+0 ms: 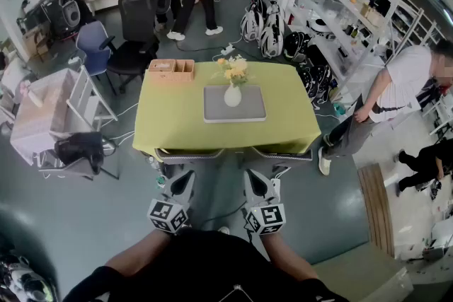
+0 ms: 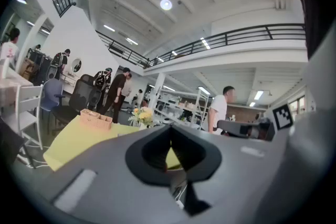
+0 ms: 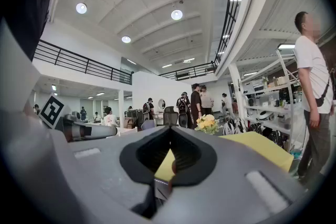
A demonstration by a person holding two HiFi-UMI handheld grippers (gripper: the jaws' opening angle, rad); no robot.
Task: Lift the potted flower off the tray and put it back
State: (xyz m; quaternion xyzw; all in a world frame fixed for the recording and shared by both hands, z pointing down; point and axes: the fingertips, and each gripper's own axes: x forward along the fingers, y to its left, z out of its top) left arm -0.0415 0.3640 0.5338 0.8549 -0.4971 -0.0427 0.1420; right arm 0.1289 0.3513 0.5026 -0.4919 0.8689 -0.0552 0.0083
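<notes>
Table (image 1: pixel 170 125) covered with a yellow-green cloth; grey tray (image 1: pixel 214 114) lying flat at its middle; potted flower (image 1: pixel 233 91), a white vase with yellow blooms, standing upright on the tray toward its far edge, untouched by either tool; wooden box (image 1: pixel 171 70) with open compartments at the table's far left corner, apart from the tray. Left gripper (image 1: pixel 185 177) and right gripper (image 1: pixel 253 177) held side by side close to the person's body, over the floor, short of the table's near edge and well apart from the flower; both pointing level toward the table. Left gripper view: jaws brought together at their tips, nothing between them; flower and wooden box seen beyond on the cloth. Right gripper view: jaws likewise closed tip to tip and empty; flower visible beyond, above the cloth. A person in a white shirt (image 1: pixel 405 78) leaning near the table's right side; black office chairs (image 1: pixel 136 32) beyond the far left corner; white shelving (image 1: pixel 347 7) along the right.
</notes>
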